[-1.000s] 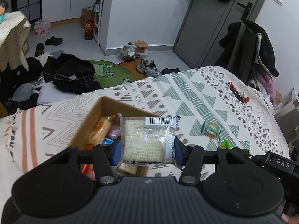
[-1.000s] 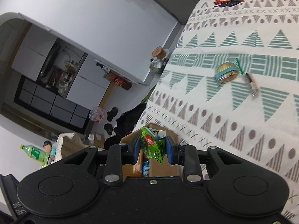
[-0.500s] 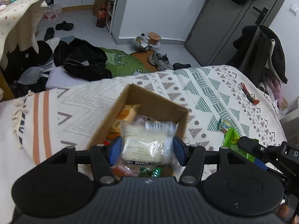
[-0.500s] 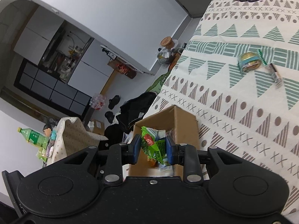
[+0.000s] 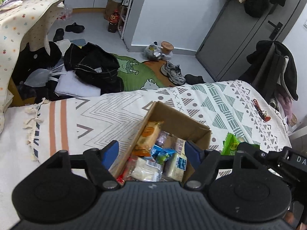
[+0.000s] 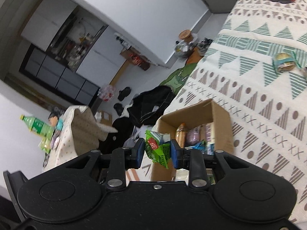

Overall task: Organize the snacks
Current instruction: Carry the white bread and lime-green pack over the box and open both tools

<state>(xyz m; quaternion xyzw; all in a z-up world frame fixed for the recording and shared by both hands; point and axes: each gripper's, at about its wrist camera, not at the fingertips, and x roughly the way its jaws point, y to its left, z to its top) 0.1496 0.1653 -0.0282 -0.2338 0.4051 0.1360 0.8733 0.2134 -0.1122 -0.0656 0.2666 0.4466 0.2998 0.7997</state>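
Observation:
An open cardboard box (image 5: 191, 126) stands on the patterned bedspread (image 5: 115, 115) and holds several snack packets. My left gripper (image 5: 151, 150) is open and empty above the box's near end. The white rice-cake packet (image 5: 146, 169) lies inside the box below it. My right gripper (image 6: 157, 150) is shut on a green snack packet (image 6: 158, 150), held near the box's left edge (image 6: 191, 113). The green packet also shows in the left wrist view (image 5: 231, 143), right of the box.
A round wrapped snack (image 6: 284, 62) lies on the bedspread beyond the box. Red-handled keys (image 5: 260, 110) lie near the bed's far right edge. Black clothes (image 5: 92, 67), shoes (image 5: 172, 72) and a green rug clutter the floor past the bed.
My left gripper opened and dropped the white packet into the box. My right gripper moved closer to the box, still holding the green packet.

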